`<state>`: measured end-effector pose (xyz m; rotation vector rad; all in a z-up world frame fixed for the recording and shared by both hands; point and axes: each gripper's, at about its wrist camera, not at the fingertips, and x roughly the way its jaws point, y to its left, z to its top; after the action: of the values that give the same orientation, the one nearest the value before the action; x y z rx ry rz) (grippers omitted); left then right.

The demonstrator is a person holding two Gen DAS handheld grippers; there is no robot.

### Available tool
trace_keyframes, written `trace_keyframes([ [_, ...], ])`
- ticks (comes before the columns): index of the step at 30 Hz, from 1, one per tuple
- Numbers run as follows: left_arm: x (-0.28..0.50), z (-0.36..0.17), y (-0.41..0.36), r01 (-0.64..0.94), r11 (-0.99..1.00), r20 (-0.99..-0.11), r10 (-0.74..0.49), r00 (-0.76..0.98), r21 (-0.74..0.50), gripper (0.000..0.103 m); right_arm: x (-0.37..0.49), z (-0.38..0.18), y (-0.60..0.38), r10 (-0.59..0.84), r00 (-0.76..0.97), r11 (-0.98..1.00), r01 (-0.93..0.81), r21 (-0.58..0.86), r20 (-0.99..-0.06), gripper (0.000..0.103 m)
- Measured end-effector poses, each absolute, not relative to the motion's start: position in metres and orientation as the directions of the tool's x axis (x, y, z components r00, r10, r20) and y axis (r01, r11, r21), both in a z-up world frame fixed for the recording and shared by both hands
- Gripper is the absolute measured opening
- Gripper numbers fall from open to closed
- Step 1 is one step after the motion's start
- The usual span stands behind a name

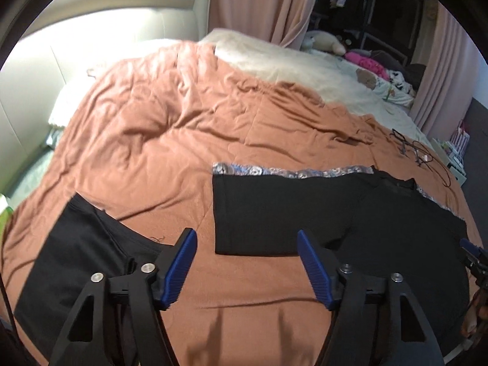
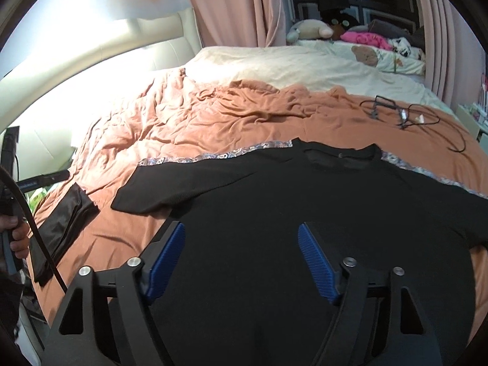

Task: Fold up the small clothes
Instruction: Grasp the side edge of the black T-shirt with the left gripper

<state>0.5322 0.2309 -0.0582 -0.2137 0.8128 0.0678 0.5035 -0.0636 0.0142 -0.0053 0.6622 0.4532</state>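
Black T-shirt (image 2: 274, 201) lies spread flat on the orange-brown bed cover (image 1: 170, 128), neckline away from you, its left sleeve (image 1: 253, 213) stretched out to the side; I judge that no fold is made on it yet, so you have the whole folding of this piece in front of you. To the left of it a second dark garment (image 1: 70, 244) lies apart, looking already flattened, but I cannot tell if it is folded or only laid down. Your left gripper (image 1: 247, 265) hovers over bare cover just beside the sleeve, jaws wide apart and empty; your right gripper (image 2: 241, 259) hangs over the shirt body, also spread and holding nothing. The shirt hem and right sleeve are cut off, and a patterned cloth edge (image 2: 213, 155) under the shirt is mostly hidden
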Motion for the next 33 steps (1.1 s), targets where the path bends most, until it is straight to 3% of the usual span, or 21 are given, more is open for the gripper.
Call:
trace_keyframes([
  [7, 0.589, -0.090, 0.243, -0.168, 0.968, -0.783, -0.042, 0.620, -0.185, 0.065, 0.558, -0.002, -0.039, 0.458, 0.616, 0.878, -0.426, 0.218, -0.641, 0.051],
  [9, 0.606, -0.101, 0.246, -0.173, 0.971, -0.801, -0.028, 0.597, -0.163, 0.065, 0.574, -0.007, -0.030, 0.469, 0.590, 0.871, -0.434, 0.233, -0.657, 0.041],
  [16, 0.652, -0.138, 0.259, -0.169, 0.979, -0.855, -0.012, 0.519, -0.116, 0.065, 0.617, -0.026, 0.001, 0.471, 0.547, 0.865, -0.442, 0.239, -0.692, 0.038],
  [22, 0.682, -0.161, 0.271, -0.205, 0.962, -0.876, -0.060, 0.479, -0.178, 0.059, 0.652, -0.050, 0.029, 0.485, 0.497, 0.860, -0.420, 0.289, -0.720, 0.031],
  [29, 0.705, -0.188, 0.272, -0.261, 0.947, -0.906, -0.065, 0.418, -0.189, 0.033, 0.684, -0.074, 0.048, 0.501, 0.445, 0.857, -0.373, 0.356, -0.742, 0.024],
  [31, 0.706, -0.188, 0.271, -0.264, 0.946, -0.902, -0.060, 0.428, -0.188, 0.015, 0.687, -0.076, 0.051, 0.510, 0.436, 0.852, -0.371, 0.369, -0.741, 0.024],
  [33, 0.707, -0.183, 0.272, -0.267, 0.940, -0.897, -0.078, 0.434, -0.211, 0.010, 0.689, -0.076, 0.055, 0.514, 0.435, 0.850, -0.372, 0.373, -0.739, 0.024],
])
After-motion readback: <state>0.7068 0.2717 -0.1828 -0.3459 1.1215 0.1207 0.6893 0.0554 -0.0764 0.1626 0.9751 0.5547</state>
